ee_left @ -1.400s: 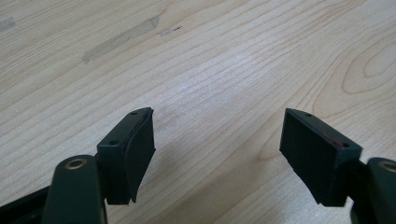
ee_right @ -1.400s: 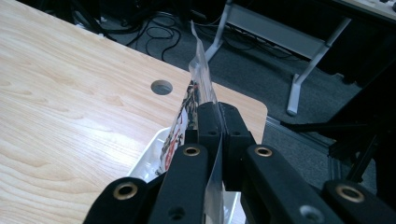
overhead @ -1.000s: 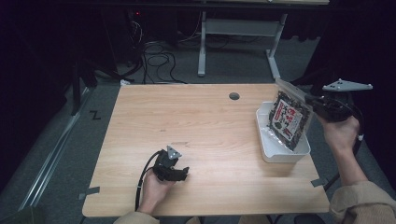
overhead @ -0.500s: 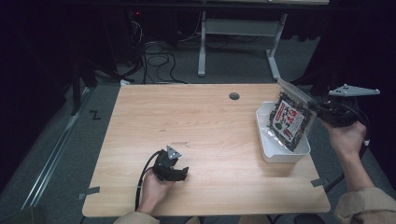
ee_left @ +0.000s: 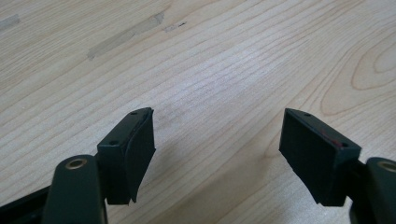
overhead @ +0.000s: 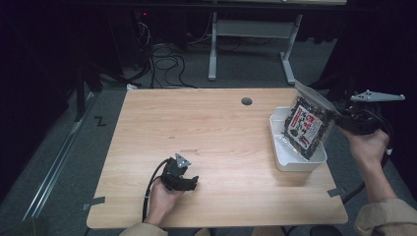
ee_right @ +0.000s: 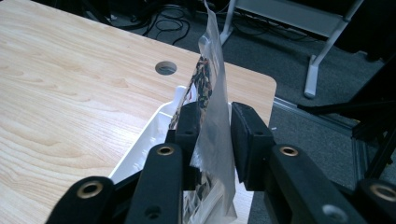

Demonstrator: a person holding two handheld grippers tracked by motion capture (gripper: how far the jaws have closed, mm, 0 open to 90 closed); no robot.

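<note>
A clear bag of dark snack with a red and white label hangs tilted over a white tray at the table's right edge. My right gripper is shut on the bag's upper right part, and the bag's lower corner reaches into the tray. In the right gripper view the two black jaws pinch the bag's clear film over the tray. My left gripper rests in a hand near the table's front edge, far from the bag. Its jaws stand wide open over bare wood.
The wooden table has a round cable hole at the back. Tape strips mark its front corners. Faint tape marks lie ahead of the left gripper. Cables and a desk frame stand on the floor beyond.
My right hand has shifted slightly to the right with the bag still held over the tray. The left gripper has stayed where it was.
</note>
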